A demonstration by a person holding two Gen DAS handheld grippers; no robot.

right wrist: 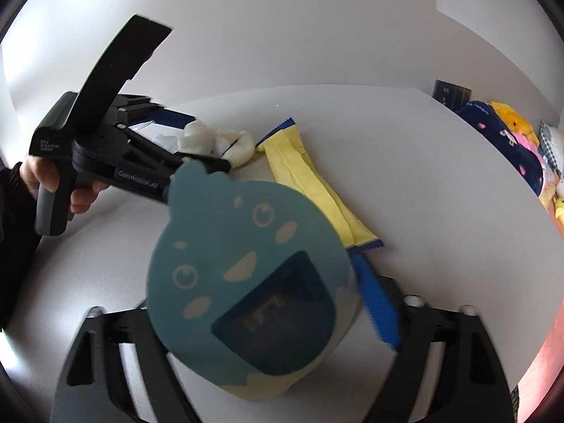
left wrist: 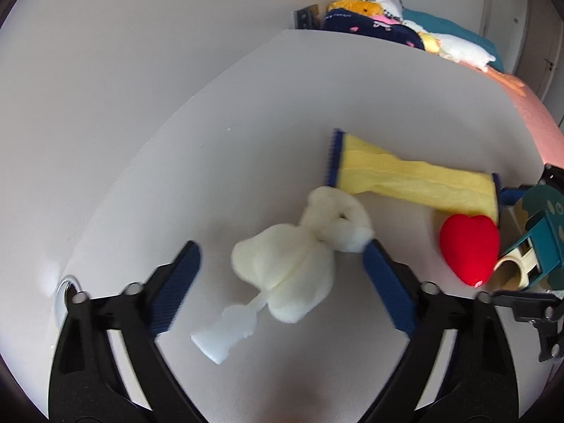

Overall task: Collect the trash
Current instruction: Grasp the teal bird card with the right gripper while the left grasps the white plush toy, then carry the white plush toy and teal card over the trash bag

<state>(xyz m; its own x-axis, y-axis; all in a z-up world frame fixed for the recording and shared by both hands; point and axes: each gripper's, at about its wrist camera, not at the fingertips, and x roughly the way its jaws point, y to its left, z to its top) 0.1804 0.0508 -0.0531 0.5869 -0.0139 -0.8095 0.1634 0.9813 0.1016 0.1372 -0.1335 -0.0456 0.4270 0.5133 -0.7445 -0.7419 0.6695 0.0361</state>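
Blue ribbed fingers of the left gripper [left wrist: 282, 257] stand wide apart over the white tabletop [left wrist: 176, 176], and between them lies a crumpled cream-white plastic wrapper [left wrist: 303, 257] with a flat sealed tail pointing back toward the camera. The right finger's tip [left wrist: 373, 250] sits at the wrapper's upper lobe; whether it touches is blurred. Nothing is clamped.

Just beyond the wrapper lies a long yellow sachet with blue serrated ends [left wrist: 412, 179], flat on the table, its near end close to the wrapper. Beside the sachet's far end rests a red plush heart [left wrist: 470, 250], and next to that a cream mug handle [left wrist: 507, 271].

The right gripper [right wrist: 268, 303] carries a teal cartoon-faced mini bin with a dark square mouth [right wrist: 246, 282]; the bin fills the space between the jaws and hides the left finger, so the width of the grip cannot be told exactly, though the blue right finger [right wrist: 379, 306] lies alongside the bin's edge. From this view, a hand [right wrist: 53, 183] holds the left gripper's black handle beside the wrapper [right wrist: 215, 142]. A bed piled with soft toys [left wrist: 405, 31] stands behind the table.
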